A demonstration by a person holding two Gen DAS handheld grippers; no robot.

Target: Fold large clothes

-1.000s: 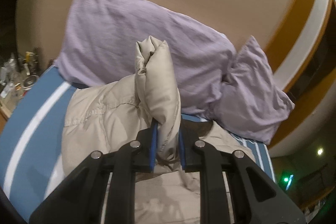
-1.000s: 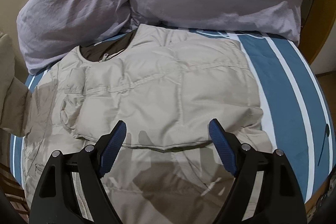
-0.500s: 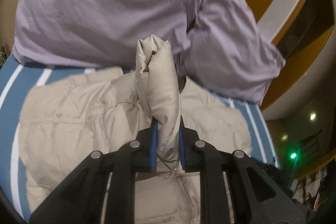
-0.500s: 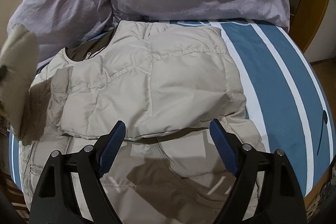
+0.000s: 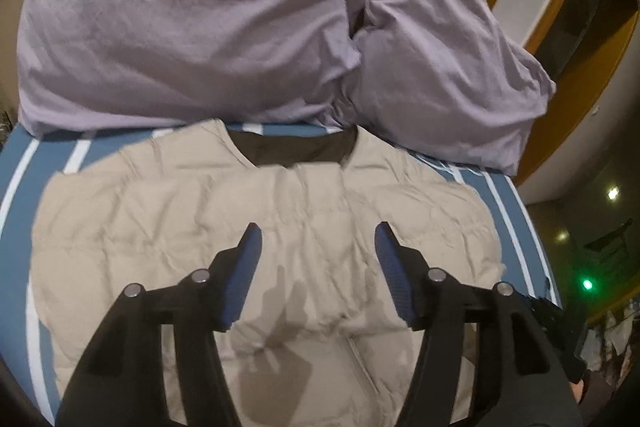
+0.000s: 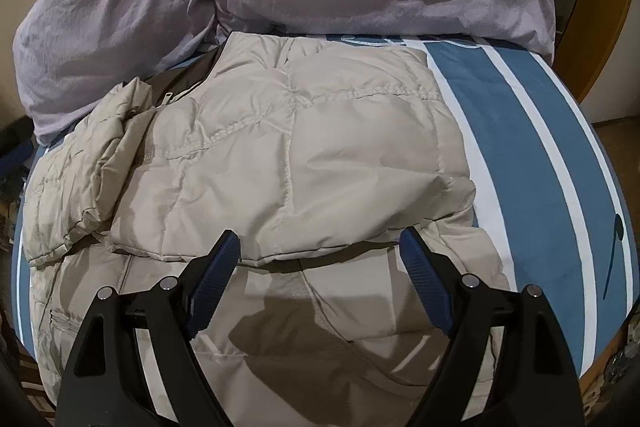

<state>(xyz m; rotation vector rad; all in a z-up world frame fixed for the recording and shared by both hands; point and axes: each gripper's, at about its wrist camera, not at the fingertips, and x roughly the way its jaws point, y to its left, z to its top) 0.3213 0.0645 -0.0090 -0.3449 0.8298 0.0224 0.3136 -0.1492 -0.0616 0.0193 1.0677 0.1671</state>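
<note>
The beige puffer jacket (image 5: 280,227) lies spread on the blue bedsheet with white stripes (image 6: 532,131), its collar end just short of the lilac pillows (image 5: 192,15) at the head of the bed. I see quilted stitching running across its panels, a soft crinkled shell, and a dark brown lining (image 5: 296,151) showing at the open neckline. From my right wrist camera both sleeves are folded in over the chest: the one on the right side of that view forms a broad, puffy flap (image 6: 320,155) with its lower edge lying across the body, and the other (image 6: 100,155) sits bunched and creased beside the zipper near the collar. Below the flap the front panel lies flatter and shadowed.

My left gripper (image 5: 318,267) hovers over the middle of the jacket with its blue-padded jaws spread wide, nothing between them. My right gripper (image 6: 320,267) is likewise spread wide and empty, poised just above the lower edge of the folded flap.
</note>
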